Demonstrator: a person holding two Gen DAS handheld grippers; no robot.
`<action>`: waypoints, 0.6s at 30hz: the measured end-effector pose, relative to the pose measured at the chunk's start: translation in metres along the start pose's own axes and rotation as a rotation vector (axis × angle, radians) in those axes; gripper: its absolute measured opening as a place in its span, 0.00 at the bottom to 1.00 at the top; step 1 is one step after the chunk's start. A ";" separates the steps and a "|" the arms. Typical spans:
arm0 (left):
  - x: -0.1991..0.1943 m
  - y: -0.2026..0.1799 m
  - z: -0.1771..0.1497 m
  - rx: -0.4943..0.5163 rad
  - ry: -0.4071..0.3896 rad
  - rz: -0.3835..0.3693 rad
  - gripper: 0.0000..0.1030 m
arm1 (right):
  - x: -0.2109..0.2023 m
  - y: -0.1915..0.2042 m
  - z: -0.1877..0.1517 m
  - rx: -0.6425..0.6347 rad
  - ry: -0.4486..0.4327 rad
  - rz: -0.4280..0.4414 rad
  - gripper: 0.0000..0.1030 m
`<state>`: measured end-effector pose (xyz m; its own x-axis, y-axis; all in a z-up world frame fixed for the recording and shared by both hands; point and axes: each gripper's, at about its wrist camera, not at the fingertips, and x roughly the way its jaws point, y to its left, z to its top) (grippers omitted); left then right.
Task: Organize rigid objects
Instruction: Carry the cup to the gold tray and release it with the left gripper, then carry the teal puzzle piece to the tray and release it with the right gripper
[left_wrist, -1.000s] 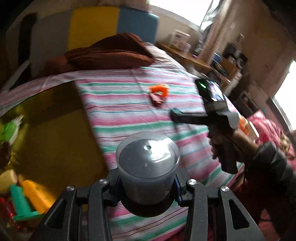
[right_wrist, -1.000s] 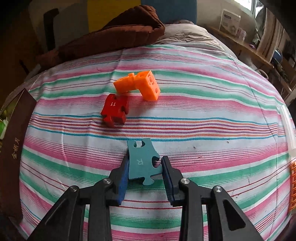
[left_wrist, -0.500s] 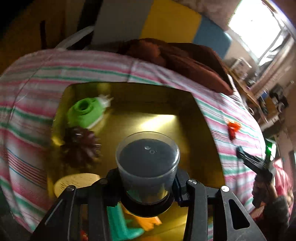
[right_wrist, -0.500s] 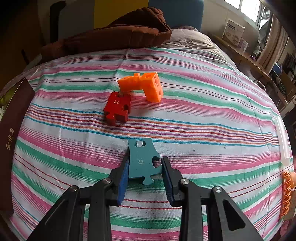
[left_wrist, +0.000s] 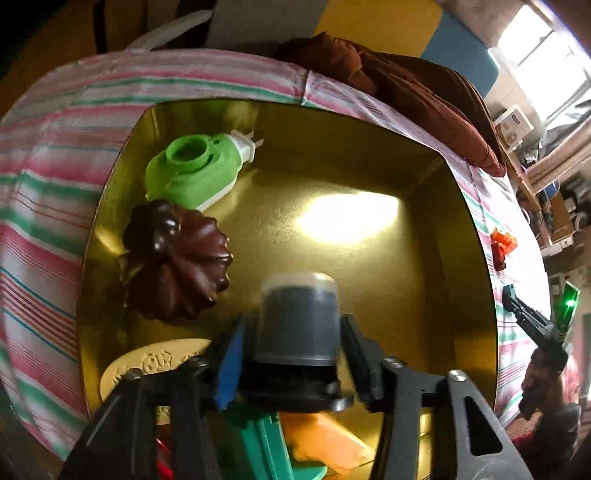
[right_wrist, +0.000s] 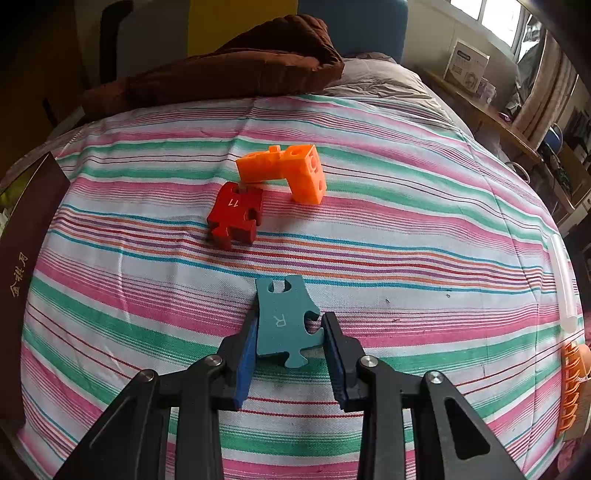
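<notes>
**Cup comes loose over the gold box while the puzzle piece waits**

Half a second ago the left gripper (left_wrist: 299, 354) clamped the grey cup (left_wrist: 298, 317) squarely; now its fingers stand spread to either side of the cup, which shows blurred and tipped between them, apparently dropping free. The right view has hardly changed.

The striped bedspread (right_wrist: 369, 236) carries everything. On it the gold box (left_wrist: 332, 229) sits open, its near and left parts taken up by a brown fluted mould (left_wrist: 177, 262), a green plastic toy (left_wrist: 195, 173), a tan disc (left_wrist: 147, 365), a teal piece (left_wrist: 266, 443) and an orange piece (left_wrist: 325, 439). The bare floor lies toward the far and right walls, so the step in hand looks like depositing the cup there; the left gripper should next lift clear without catching the mould beside it.

The right gripper (right_wrist: 288, 332) pinches the teal puzzle piece (right_wrist: 284, 321) low over the cloth. Its likely next job is carrying that piece to the box, whose maroon outer wall (right_wrist: 26, 266) stands at the far left. An orange block (right_wrist: 288, 170) and a red puzzle piece (right_wrist: 236, 214), touching each other, remain ahead on open bedspread.
</notes>
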<state>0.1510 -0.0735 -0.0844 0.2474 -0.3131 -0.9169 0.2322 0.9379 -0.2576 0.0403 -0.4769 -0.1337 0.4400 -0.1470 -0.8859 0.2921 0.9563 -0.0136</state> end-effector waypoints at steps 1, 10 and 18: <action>-0.002 -0.002 -0.001 0.006 -0.012 0.009 0.63 | 0.000 0.000 0.000 -0.001 0.000 -0.001 0.32; -0.024 -0.005 -0.007 0.037 -0.091 0.062 0.64 | -0.001 0.002 -0.001 -0.007 -0.003 -0.008 0.32; -0.067 0.021 -0.024 -0.019 -0.233 0.110 0.67 | -0.003 0.005 -0.002 -0.013 -0.008 -0.022 0.32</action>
<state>0.1167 -0.0293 -0.0352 0.4805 -0.2329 -0.8455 0.1744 0.9702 -0.1682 0.0389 -0.4714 -0.1324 0.4402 -0.1697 -0.8817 0.2904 0.9561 -0.0391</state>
